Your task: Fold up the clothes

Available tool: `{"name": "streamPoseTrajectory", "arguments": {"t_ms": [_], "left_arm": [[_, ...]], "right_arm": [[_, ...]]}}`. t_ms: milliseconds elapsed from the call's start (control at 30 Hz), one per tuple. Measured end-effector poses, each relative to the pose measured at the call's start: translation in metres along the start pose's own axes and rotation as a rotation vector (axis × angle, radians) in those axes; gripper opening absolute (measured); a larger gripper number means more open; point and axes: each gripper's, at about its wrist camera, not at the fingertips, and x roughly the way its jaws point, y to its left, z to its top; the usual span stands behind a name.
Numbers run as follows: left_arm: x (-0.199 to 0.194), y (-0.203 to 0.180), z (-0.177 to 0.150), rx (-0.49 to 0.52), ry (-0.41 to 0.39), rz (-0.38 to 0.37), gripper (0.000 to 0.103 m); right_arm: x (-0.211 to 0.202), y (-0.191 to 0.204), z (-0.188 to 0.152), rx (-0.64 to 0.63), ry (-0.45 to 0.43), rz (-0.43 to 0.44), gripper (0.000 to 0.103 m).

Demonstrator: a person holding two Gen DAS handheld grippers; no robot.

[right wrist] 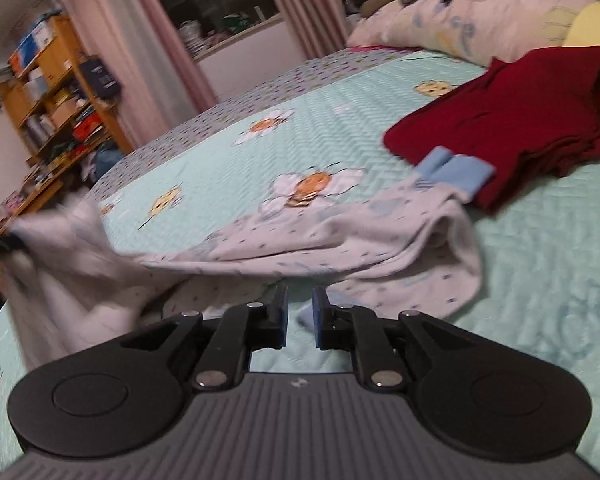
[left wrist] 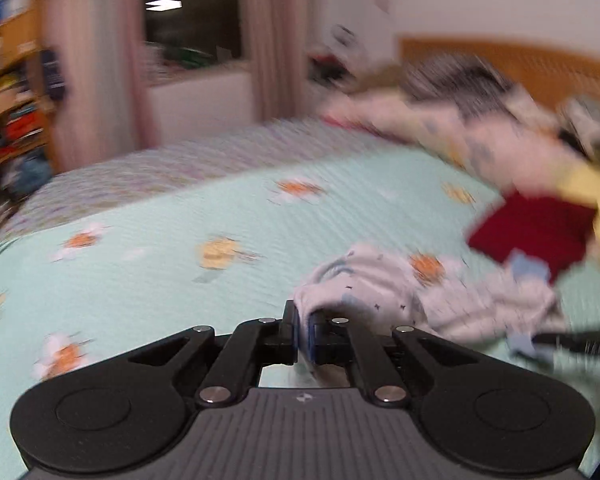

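My left tool (left wrist: 306, 326) pinches the white garment (left wrist: 364, 292) on the bed (left wrist: 160, 216); my right tool (right wrist: 300, 304) gapes narrowly, empty, so lifting one-sided could bunch the cloth.

White printed garment (right wrist: 340, 240) crumpled on bed, one end lifted, seemingly pinched

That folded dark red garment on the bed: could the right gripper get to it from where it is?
Probably yes. The red garment lies uncovered ahead and to the right of the right gripper, whose jaws are empty and slightly apart. Only the white printed garment lies between, low on the bedspread.
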Motion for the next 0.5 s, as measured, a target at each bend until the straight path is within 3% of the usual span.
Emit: {"name": "streamPoseTrajectory", "arguments": {"t_ms": [100, 200, 333, 433, 500], "left_arm": [[-0.032, 0.046, -0.026, -0.122, 0.023, 0.028, 0.004], [-0.043, 0.064, -0.065, -0.109, 0.115, 0.117, 0.004], [-0.035, 0.072, -0.111, -0.171, 0.242, 0.107, 0.004], [-0.033, 0.075, -0.13, -0.188, 0.269, 0.085, 0.004], [-0.033, 0.076, -0.137, -0.187, 0.27, 0.075, 0.005]], "right_arm": [[0.001, 0.008, -0.004, -0.026, 0.012, 0.008, 0.015], [0.004, 0.014, -0.008, -0.044, 0.032, 0.011, 0.015], [0.012, 0.029, -0.01, -0.068, 0.068, 0.031, 0.016], [0.013, 0.052, -0.01, -0.138, 0.085, 0.08, 0.017], [0.014, 0.072, -0.007, -0.201, 0.09, 0.12, 0.034]]}}
